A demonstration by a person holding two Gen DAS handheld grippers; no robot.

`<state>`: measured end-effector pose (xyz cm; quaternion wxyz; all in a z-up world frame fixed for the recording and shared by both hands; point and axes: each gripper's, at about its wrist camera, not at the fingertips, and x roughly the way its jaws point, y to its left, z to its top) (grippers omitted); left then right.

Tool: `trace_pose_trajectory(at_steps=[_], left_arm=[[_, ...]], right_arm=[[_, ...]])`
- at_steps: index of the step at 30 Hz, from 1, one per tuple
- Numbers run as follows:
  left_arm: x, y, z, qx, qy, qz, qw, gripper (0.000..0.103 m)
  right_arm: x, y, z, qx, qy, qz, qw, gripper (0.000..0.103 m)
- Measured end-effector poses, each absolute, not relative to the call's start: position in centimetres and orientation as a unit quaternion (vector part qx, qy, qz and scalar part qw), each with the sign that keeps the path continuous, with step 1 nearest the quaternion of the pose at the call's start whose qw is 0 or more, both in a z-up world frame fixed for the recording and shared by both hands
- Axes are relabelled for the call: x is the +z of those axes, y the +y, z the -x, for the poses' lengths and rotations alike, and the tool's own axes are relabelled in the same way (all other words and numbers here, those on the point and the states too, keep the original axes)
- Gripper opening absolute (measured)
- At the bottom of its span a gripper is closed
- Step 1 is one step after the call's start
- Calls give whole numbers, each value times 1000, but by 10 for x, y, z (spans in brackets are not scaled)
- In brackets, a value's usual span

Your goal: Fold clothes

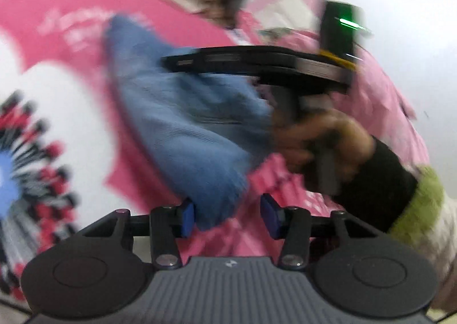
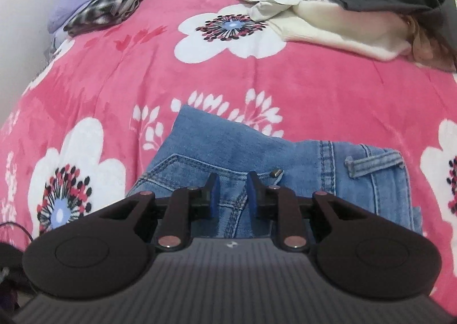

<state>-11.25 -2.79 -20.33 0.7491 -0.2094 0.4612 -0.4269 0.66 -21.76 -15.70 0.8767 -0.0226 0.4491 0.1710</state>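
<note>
A pair of blue jeans (image 2: 257,152) lies folded on the pink flowered blanket (image 2: 114,72). My right gripper (image 2: 232,195) hovers over its waistband seam, jaws a narrow gap apart with denim showing between the blue pads (image 2: 214,195); no clear pinch. In the blurred left wrist view my left gripper (image 1: 228,214) is open, and the blue denim (image 1: 185,124) hangs down to its left pad (image 1: 187,218). The right gripper's body (image 1: 257,62) and the hand (image 1: 322,147) holding it show beyond the denim.
A heap of white, cream and dark grey clothes (image 2: 342,1) lies at the bed's far right. Folded plaid garments (image 2: 111,1) sit far left beside a lilac item (image 2: 65,9). A wall borders the left. The person in pink (image 1: 380,95) stands close on the right.
</note>
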Motion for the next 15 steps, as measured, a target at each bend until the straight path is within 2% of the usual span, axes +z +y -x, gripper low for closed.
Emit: trace_pose_trajectory(at_steps=[6, 9, 13, 15], left_arm=[[-210, -21, 117, -424, 469, 197, 749, 47], [-218, -12, 119, -421, 475, 204, 745, 46], [-218, -13, 123, -422, 481, 192, 744, 46], [-212, -9, 129, -422, 471, 165, 757, 47]], right_arm=[[-141, -212, -10, 162, 464, 12, 871, 22], [-122, -202, -4, 210, 441, -6, 873, 21], [-163, -179, -7, 199, 473, 51, 857, 24], [-158, -185, -1, 192, 462, 26, 865, 24]])
